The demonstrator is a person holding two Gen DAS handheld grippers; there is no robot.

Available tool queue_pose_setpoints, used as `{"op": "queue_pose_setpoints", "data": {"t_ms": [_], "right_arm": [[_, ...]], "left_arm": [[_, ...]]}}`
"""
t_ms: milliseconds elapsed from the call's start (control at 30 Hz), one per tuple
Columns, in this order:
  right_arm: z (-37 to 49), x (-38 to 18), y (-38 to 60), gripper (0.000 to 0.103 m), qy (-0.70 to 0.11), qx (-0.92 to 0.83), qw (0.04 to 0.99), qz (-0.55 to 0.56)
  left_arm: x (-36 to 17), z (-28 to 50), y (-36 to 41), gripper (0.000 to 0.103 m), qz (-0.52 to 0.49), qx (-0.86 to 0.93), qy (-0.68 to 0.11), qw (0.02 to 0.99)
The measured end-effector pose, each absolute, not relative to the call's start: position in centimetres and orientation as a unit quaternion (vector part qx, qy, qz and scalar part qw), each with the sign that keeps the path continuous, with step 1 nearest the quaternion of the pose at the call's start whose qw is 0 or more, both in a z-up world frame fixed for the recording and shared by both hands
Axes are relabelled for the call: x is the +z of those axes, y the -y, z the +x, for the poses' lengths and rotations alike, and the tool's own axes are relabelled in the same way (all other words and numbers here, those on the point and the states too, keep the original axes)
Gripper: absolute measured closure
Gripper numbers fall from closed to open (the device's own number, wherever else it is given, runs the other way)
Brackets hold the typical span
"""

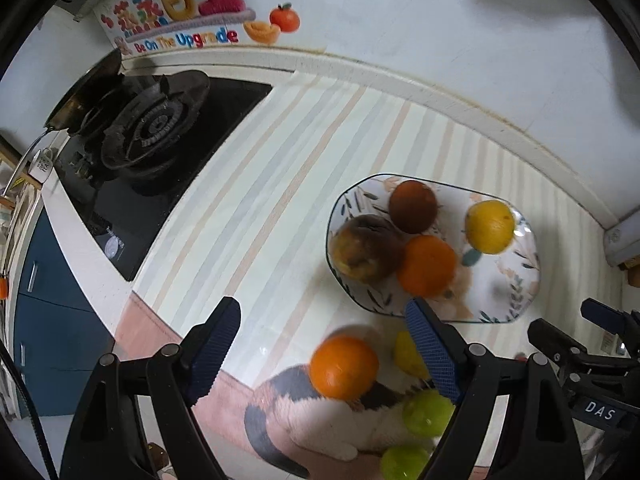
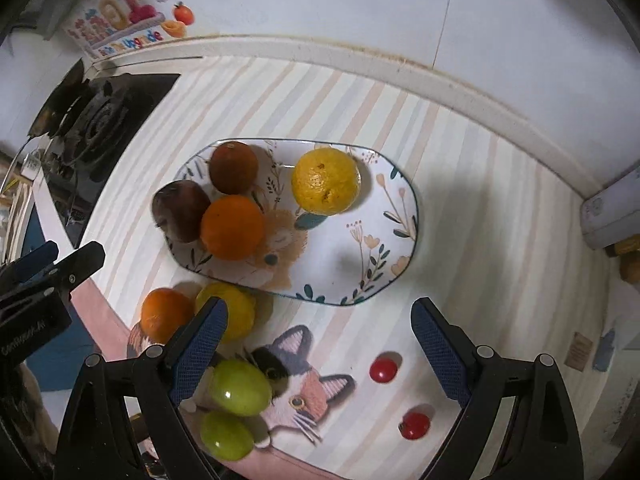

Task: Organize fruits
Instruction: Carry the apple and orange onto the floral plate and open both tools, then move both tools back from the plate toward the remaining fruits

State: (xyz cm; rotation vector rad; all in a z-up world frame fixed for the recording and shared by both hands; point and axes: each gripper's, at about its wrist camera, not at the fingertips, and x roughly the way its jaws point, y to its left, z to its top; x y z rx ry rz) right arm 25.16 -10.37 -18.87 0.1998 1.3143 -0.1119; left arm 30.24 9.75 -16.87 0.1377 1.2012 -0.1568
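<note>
Fruits on your plate point(image 1: 516, 292), right of centre in the left wrist view: four pieces. Your left gripper point(image 1: 324, 344) stands wide open, empty, an orange point(image 1: 344, 366) loose between its fingers.

Right wrist view: your right gripper point(image 2: 320, 340) gapes wide, holding nothing. Two green fruits point(image 2: 240, 388) sit lower left, two small red ones point(image 2: 383, 369) lower right, on the striped mat point(image 2: 480, 240).

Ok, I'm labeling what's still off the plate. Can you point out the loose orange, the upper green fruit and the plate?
loose orange point(image 1: 344, 366): left wrist view, middle of its peel.
upper green fruit point(image 2: 240, 387): right wrist view, centre of its skin.
plate point(image 2: 344, 240): right wrist view, bare patterned surface.
</note>
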Motion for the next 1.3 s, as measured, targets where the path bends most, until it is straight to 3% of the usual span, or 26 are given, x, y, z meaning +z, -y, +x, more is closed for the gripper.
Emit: {"op": "queue_pose_setpoints", "data": {"t_ms": [600,1200,1233,1267,1300], "right_arm": [[15.4,-7.7,11.0,0.008,-0.536,-0.049,0.838,0.085],[11.2,-5.0,11.8,0.008,-0.516,-0.027,0.848,0.121],[11.4,-5.4,11.8,0.008,-0.519,-0.023,0.845,0.127],[11.7,-6.1,11.8,0.008,-0.524,-0.015,0.841,0.136],[12.1,-6.8,11.6,0.008,-0.532,-0.011,0.835,0.139]], "left_arm": [[-8.0,20.7,-9.4,0.019,0.057,-0.102,-0.495,0.861],[-6.3,16.6,-8.8,0.019,0.041,-0.123,-0.489,0.863],[-6.6,16.8,-8.8,0.015,0.042,-0.120,-0.492,0.861],[-6.8,16.9,-8.9,0.003,0.044,-0.116,-0.493,0.861],[-7.1,17.1,-9.0,0.001,0.045,-0.111,-0.492,0.862]]}}
